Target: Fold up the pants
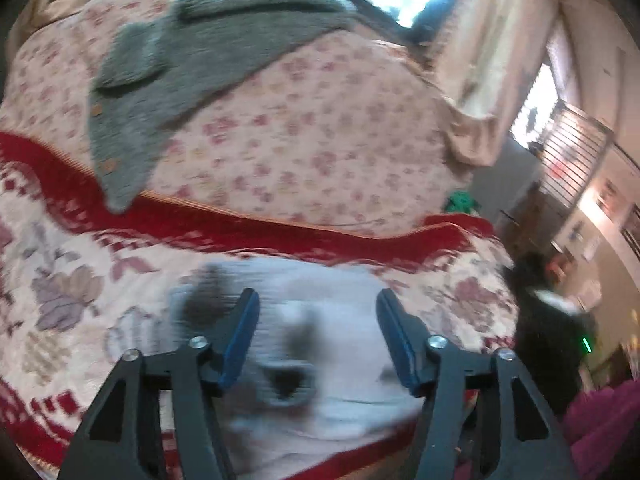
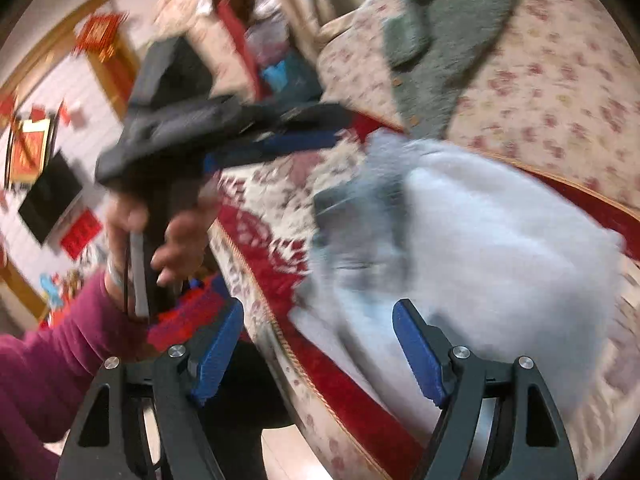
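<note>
The pants (image 1: 332, 344) are a pale white-grey bundle with dark patches, lying blurred on the red-and-cream patterned sofa seat (image 1: 72, 280). My left gripper (image 1: 316, 320) is open just above them, holding nothing. In the right wrist view the pants (image 2: 492, 248) lie in a folded heap on the seat, right of centre. My right gripper (image 2: 318, 344) is open and empty near the seat's front edge, beside the heap. The left gripper (image 2: 280, 136) shows there too, held in a hand over the seat; its jaws are blurred.
A grey fuzzy garment (image 1: 192, 60) drapes over the floral sofa back (image 1: 320, 128); it also shows in the right wrist view (image 2: 452, 40). The red-trimmed seat front edge (image 2: 320, 360) runs diagonally. The person's magenta sleeve (image 2: 52, 360) is at lower left.
</note>
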A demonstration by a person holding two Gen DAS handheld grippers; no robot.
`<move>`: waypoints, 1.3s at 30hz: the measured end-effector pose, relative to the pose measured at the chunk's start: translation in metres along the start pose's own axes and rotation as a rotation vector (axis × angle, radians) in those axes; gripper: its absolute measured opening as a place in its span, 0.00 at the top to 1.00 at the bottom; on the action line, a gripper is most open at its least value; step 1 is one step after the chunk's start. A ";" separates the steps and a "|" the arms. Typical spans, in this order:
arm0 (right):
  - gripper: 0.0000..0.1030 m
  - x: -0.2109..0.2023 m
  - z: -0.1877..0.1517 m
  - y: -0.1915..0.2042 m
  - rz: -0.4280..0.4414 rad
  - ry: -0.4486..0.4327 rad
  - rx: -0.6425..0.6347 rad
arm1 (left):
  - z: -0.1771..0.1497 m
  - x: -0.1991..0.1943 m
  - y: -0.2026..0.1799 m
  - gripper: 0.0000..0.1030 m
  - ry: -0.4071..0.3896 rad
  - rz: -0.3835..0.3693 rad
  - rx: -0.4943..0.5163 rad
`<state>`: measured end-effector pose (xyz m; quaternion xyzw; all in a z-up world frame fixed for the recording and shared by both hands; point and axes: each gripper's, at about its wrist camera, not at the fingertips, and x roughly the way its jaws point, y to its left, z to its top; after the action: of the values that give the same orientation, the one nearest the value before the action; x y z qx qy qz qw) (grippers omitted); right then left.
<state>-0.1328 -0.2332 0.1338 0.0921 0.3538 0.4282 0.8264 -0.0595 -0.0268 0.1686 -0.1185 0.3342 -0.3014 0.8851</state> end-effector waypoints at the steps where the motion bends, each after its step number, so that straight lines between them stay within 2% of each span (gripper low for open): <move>1: 0.20 -0.014 0.000 -0.012 -0.051 -0.023 0.015 | -0.001 0.003 -0.008 0.36 0.008 -0.007 0.012; 4: 0.20 -0.042 -0.002 -0.046 -0.196 -0.066 0.072 | -0.010 0.021 -0.033 0.35 0.051 0.019 0.086; 6: 0.20 -0.048 -0.002 -0.061 -0.246 -0.066 0.114 | -0.019 0.037 -0.043 0.35 0.096 0.063 0.128; 8: 0.20 -0.043 0.001 -0.076 -0.272 -0.060 0.148 | -0.029 0.049 -0.045 0.35 0.139 0.094 0.136; 10: 0.20 -0.032 0.003 -0.086 -0.298 -0.046 0.161 | -0.040 0.057 -0.044 0.35 0.159 0.197 0.166; 12: 0.20 -0.021 0.006 -0.093 -0.330 -0.045 0.166 | -0.049 0.061 -0.031 0.35 0.199 0.284 0.154; 16: 0.19 0.009 0.018 -0.096 -0.359 -0.056 0.174 | -0.068 0.057 -0.003 0.38 0.237 0.321 0.110; 21: 0.06 0.045 0.026 -0.075 -0.457 -0.074 0.083 | -0.085 0.048 0.018 0.38 0.207 0.300 0.049; 25: 0.02 0.058 0.018 -0.069 -0.510 -0.105 0.038 | -0.088 0.050 0.031 0.39 0.171 0.267 -0.022; 28: 0.02 0.054 0.013 -0.073 -0.501 -0.139 0.057 | -0.087 0.052 0.028 0.38 0.148 0.270 -0.035; 33: 0.01 0.042 0.017 -0.071 -0.479 -0.104 0.070 | -0.086 0.046 0.019 0.38 0.110 0.306 -0.061; 37: 0.02 0.026 0.015 -0.071 -0.449 -0.063 0.118 | -0.080 0.040 0.006 0.23 0.071 0.355 -0.082; 39: 0.02 0.020 0.013 -0.070 -0.440 -0.058 0.133 | -0.076 0.038 -0.001 0.22 0.055 0.382 -0.080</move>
<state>-0.0714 -0.2592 0.1010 0.0792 0.3691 0.2105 0.9017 -0.0876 -0.0519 0.0926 -0.0797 0.3865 -0.1178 0.9113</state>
